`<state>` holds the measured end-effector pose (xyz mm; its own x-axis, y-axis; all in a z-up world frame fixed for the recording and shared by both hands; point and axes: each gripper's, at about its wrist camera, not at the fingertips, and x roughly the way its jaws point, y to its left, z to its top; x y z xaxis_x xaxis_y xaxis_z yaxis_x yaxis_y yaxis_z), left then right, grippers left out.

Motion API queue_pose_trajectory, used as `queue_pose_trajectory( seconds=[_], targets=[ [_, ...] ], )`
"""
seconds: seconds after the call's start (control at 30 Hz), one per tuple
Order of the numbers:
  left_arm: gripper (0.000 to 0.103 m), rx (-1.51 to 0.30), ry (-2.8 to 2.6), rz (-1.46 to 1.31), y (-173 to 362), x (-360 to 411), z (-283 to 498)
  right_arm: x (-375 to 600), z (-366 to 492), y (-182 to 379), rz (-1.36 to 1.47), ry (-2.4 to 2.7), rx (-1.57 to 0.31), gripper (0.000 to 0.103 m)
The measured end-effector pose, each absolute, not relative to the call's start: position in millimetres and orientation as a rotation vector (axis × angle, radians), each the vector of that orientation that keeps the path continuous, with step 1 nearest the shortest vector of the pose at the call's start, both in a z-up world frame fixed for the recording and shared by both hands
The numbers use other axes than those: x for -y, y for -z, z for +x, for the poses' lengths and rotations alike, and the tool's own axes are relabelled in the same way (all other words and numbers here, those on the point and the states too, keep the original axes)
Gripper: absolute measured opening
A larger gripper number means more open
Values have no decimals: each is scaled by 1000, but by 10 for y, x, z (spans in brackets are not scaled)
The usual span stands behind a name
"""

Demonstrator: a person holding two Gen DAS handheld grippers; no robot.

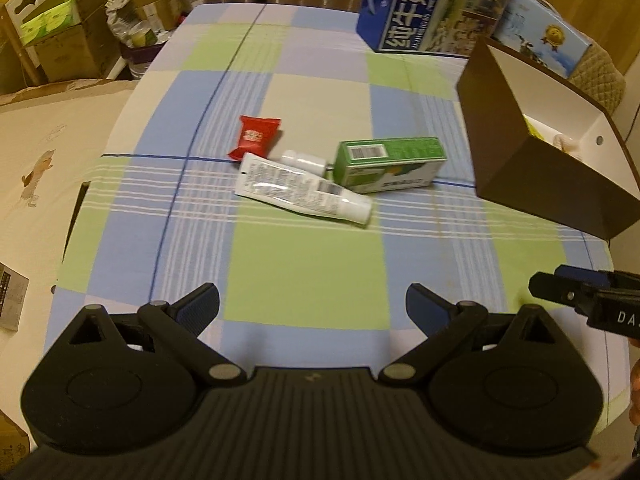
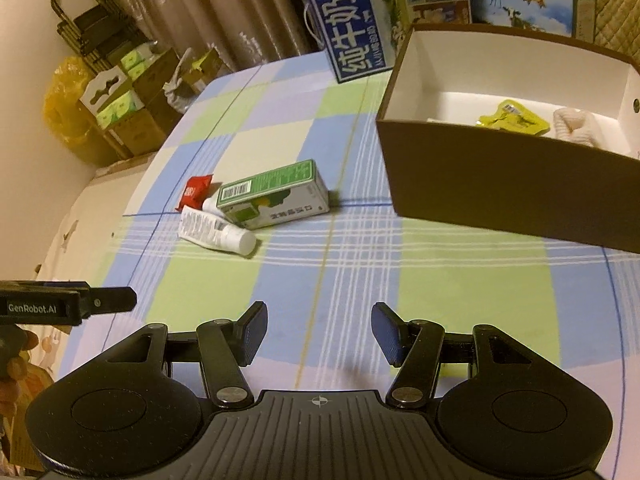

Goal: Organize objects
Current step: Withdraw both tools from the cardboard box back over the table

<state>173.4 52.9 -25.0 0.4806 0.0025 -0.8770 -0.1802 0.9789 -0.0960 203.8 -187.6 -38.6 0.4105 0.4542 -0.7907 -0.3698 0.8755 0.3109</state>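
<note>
On the checked tablecloth (image 1: pixel 304 264) lie a red packet (image 1: pixel 256 138), a white tube (image 1: pixel 304 190), a small white bottle (image 1: pixel 304 160) and a green and white box (image 1: pixel 390 164), bunched together. The same red packet (image 2: pixel 196 194), tube (image 2: pixel 218 232) and green box (image 2: pixel 274 196) show in the right wrist view. A brown box with a white inside (image 2: pixel 508 176) stands at the right and holds a yellow packet (image 2: pixel 514 118) and a pale object (image 2: pixel 576 128). My left gripper (image 1: pixel 312 312) is open and empty, well short of the pile. My right gripper (image 2: pixel 319 330) is open and empty too.
A blue milk carton box (image 1: pixel 424 4) and a second printed box (image 1: pixel 548 42) stand at the table's far edge. Cardboard boxes (image 1: pixel 60 40) are stacked on the floor to the left. The brown box (image 1: pixel 540 140) stands tilted at the right. A hand (image 2: pixel 12 364) holds the left gripper.
</note>
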Motion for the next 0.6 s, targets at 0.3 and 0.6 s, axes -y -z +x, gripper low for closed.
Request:
queue_pose_trajectory(
  seconds=[0.3,0.6],
  targets=[
    [98,-1075,-119,-202,350,-713,1873,1737,2133,468,82,-503,-1048,55],
    [98,-1098,-137,-257,685,-862,2226,1810,2320,600,97,-445,-1090,55]
  ],
)
